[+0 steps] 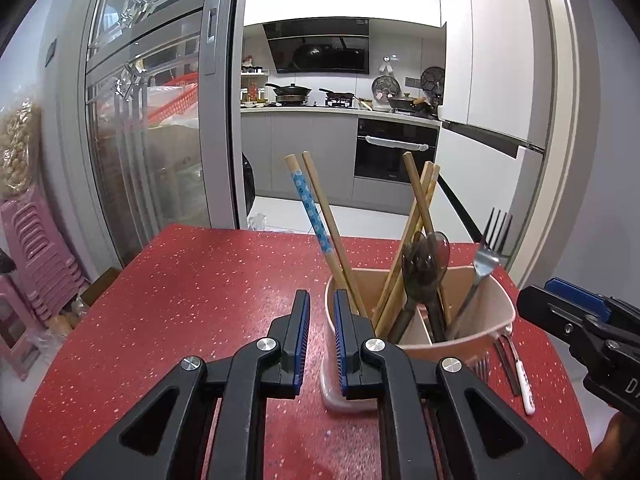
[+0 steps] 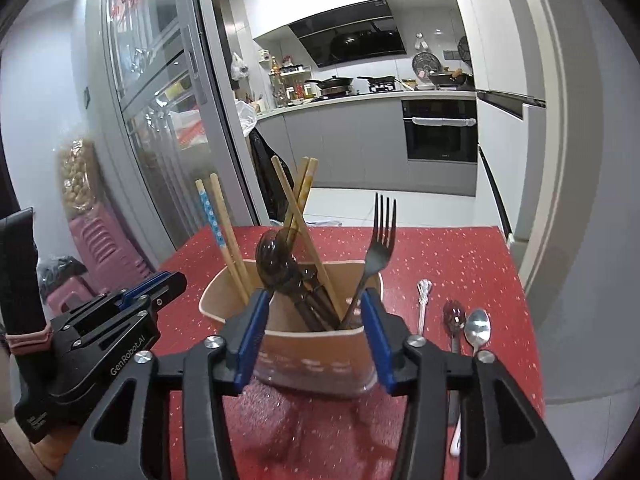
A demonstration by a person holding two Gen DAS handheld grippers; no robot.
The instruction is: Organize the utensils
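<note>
A: Nearest, low in the frame, the right hand-held gripper (image 2: pixel 314 344): jaws wide apart, flanking the pink utensil holder (image 2: pixel 312 354), gripping nothing.

B: And the left hand-held gripper (image 1: pixel 322 322)?

A: Jaws apart with a narrow gap, empty, just left of the holder's rim, level over the red worktop (image 1: pixel 180 288).

B: What remains loose?

A: At lower right, two spoons (image 2: pixel 466 326) and a twisted-handle piece (image 2: pixel 423 300) lie flat. Probably light, stiff, slippery steel; pinch mid-handle.

B: Further back?

A: The chopsticks (image 2: pixel 224 232) and fork (image 2: pixel 380 248) stand in the holder.
</note>
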